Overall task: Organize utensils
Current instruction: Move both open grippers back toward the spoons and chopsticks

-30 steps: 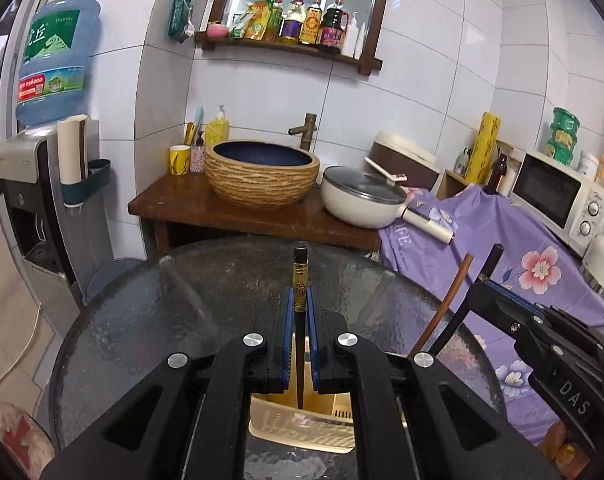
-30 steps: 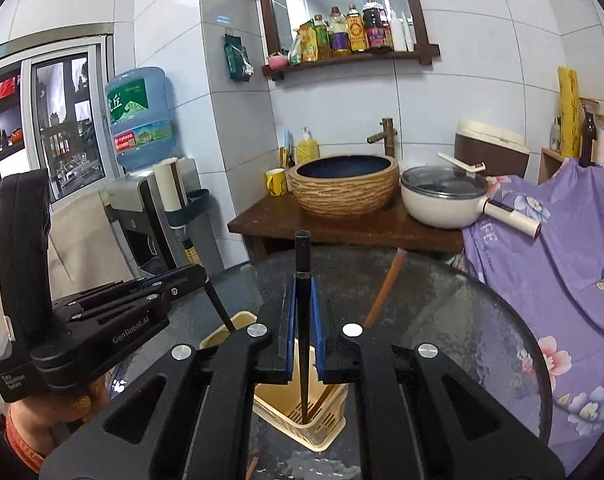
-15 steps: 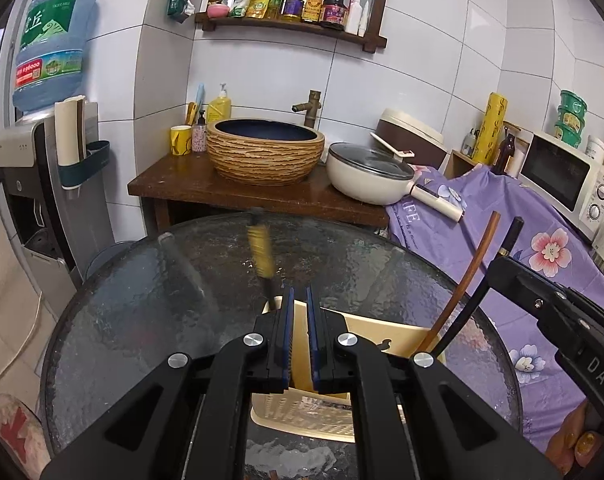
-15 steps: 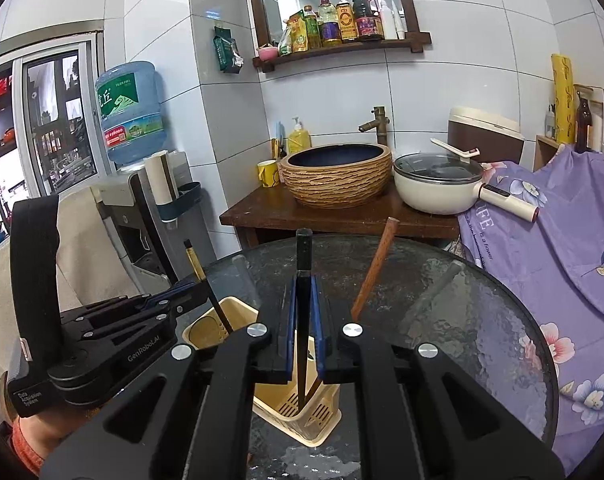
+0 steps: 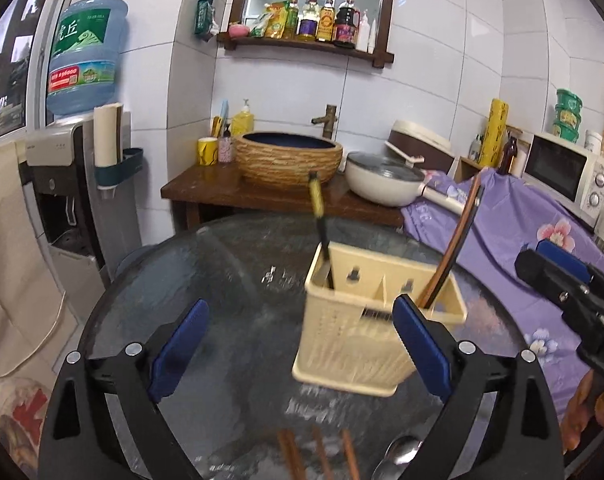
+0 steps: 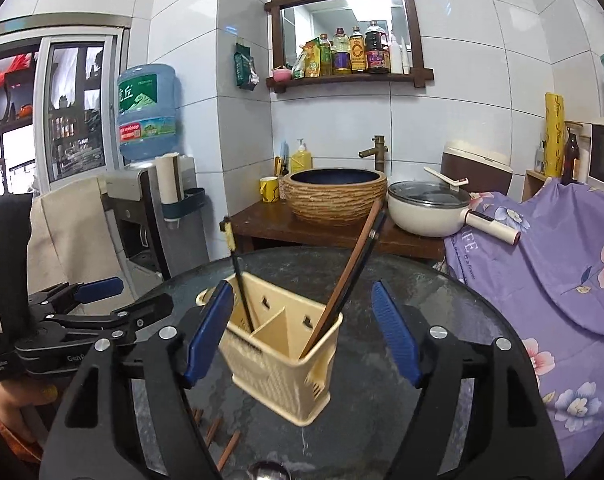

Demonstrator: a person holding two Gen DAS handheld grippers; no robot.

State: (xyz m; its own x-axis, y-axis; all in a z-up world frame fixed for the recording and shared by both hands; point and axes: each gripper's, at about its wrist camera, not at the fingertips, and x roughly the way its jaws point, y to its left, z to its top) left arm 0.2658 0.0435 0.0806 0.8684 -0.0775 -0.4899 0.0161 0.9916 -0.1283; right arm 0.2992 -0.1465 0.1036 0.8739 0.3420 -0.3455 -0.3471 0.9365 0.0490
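A cream plastic utensil caddy [image 5: 365, 332] stands on the round glass table [image 5: 222, 280]; it also shows in the right wrist view [image 6: 278, 360]. A black chopstick with a yellow top [image 5: 319, 224] leans in its left compartment. A brown chopstick and a black one [image 6: 349, 272] lean in its right compartment. My left gripper [image 5: 300, 344] is open and empty in front of the caddy. My right gripper [image 6: 302, 332] is open and empty, its blue pads on either side of the caddy. Several brown chopsticks [image 5: 319, 456] and a metal spoon [image 5: 397, 454] lie on the near table.
A wooden stand with a woven basin [image 5: 288, 160] and a white pan [image 5: 385, 182] sits behind the table. A purple floral cloth [image 5: 513, 232] covers the counter at right, with a microwave [image 5: 567, 174]. A water dispenser [image 5: 68, 184] stands at left.
Both grippers have opened and let go of their chopsticks, which now stand in the caddy. Both grippers have pulled back from it.
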